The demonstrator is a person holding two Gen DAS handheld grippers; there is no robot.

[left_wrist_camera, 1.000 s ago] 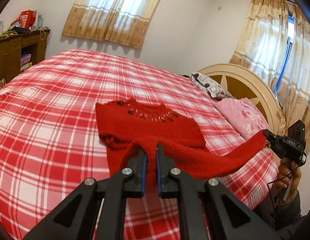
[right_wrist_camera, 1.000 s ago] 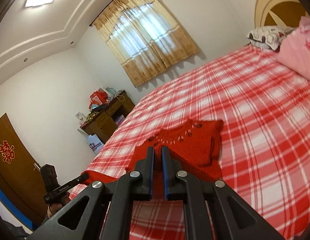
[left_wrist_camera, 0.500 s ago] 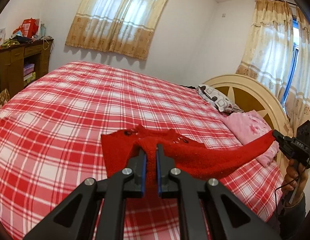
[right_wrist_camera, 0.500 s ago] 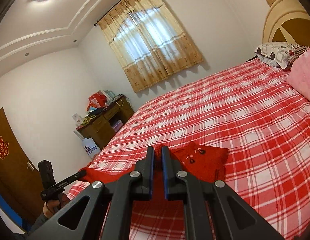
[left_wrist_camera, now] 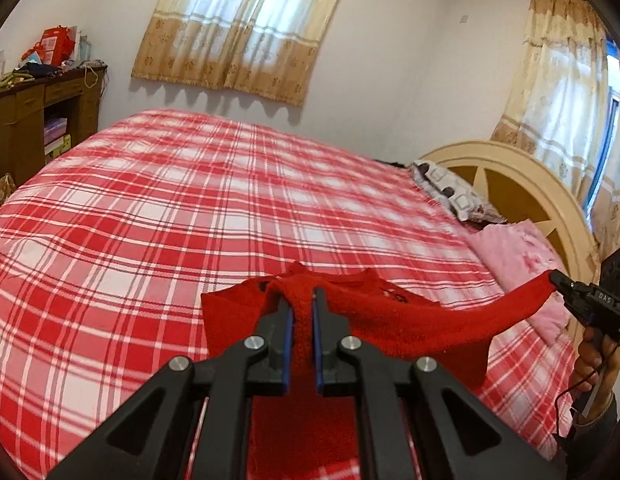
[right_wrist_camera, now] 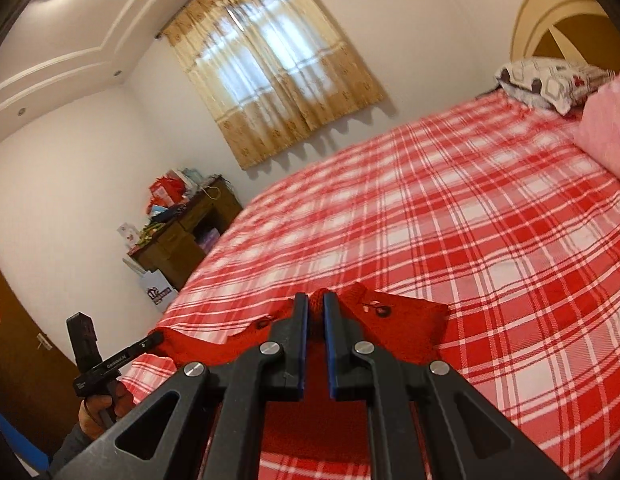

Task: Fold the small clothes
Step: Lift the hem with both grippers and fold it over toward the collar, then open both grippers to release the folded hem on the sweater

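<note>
Now, sweater (left_wrist_camera: 373,312): red knit, stretched taut above the plaid bed (left_wrist_camera: 170,216).
Left hand-held gripper (left_wrist_camera: 301,304): pinched on one edge.
Right hand-held gripper (right_wrist_camera: 315,304): pinched on another.
Change: more fabric is lifted off the bed than before.

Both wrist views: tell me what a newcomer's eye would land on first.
A red sweater, stretched above the near edge of the plaid bed, each end pinched by a hand-held gripper: left, right. Behind, a cream headboard with pink and patterned pillows.
</note>
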